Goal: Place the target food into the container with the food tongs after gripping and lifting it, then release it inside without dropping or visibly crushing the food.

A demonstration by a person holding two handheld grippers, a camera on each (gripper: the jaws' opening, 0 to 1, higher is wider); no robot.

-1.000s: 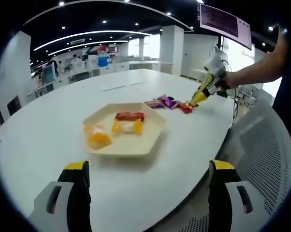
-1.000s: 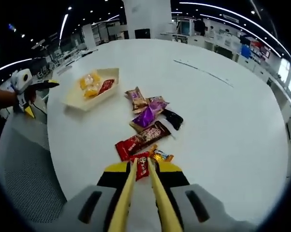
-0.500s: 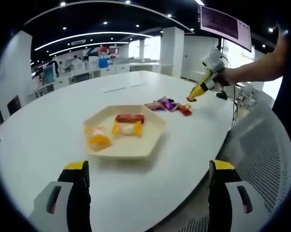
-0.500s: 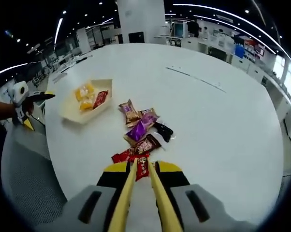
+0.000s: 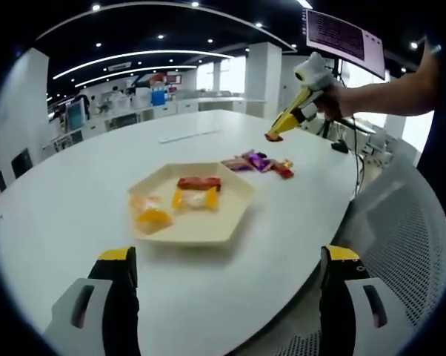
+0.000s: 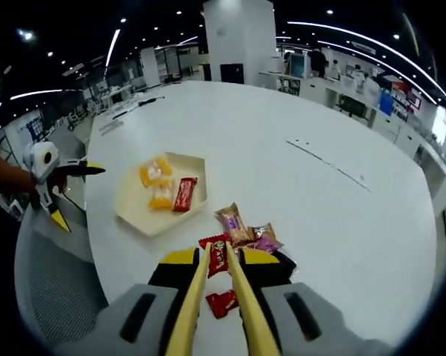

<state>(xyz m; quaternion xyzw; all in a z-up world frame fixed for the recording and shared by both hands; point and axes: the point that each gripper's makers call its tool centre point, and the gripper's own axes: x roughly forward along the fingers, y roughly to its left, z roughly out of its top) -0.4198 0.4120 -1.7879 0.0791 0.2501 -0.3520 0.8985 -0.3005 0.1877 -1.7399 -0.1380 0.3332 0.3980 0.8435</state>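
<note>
In the left gripper view, the left gripper (image 5: 223, 278) hung with jaws wide apart before the tray (image 5: 234, 215). In the right gripper view, the tongs (image 6: 219, 285), squeezed by the right gripper (image 6: 217, 261), pinched a red candy (image 6: 218, 258) above the table (image 6: 319, 200), short of the tray (image 6: 130, 208).

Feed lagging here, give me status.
Right gripper shut on tongs, red snack lifted. Left gripper open, idle. Tray path clear.
</note>
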